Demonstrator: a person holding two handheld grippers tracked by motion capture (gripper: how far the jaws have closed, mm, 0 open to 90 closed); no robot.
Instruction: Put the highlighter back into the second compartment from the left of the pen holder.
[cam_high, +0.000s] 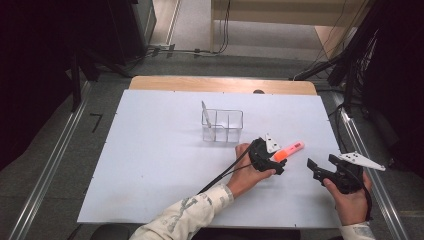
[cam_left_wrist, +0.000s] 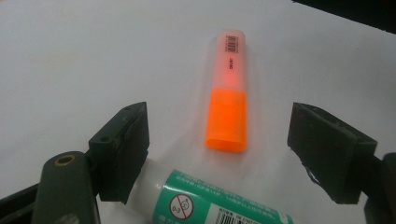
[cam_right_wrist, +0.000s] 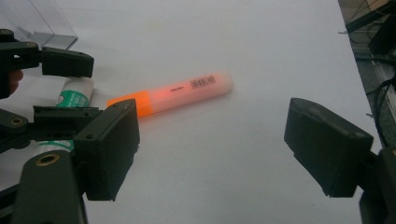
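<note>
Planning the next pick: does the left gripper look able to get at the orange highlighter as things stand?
Probably yes: the left gripper has open jaws, the orange highlighter lies just ahead, nothing between; a green-labelled tube lies below.

Orange highlighter and green-labelled tube on the white bench

The highlighter (cam_left_wrist: 227, 93) lies flat, its bright orange cap towards the near side, its pale translucent barrel bearing a barcode and pointing away. Just beside the cap end, apart from it, lies a white tube (cam_left_wrist: 205, 203) with a green label, on its side and crosswise to the highlighter.
</note>
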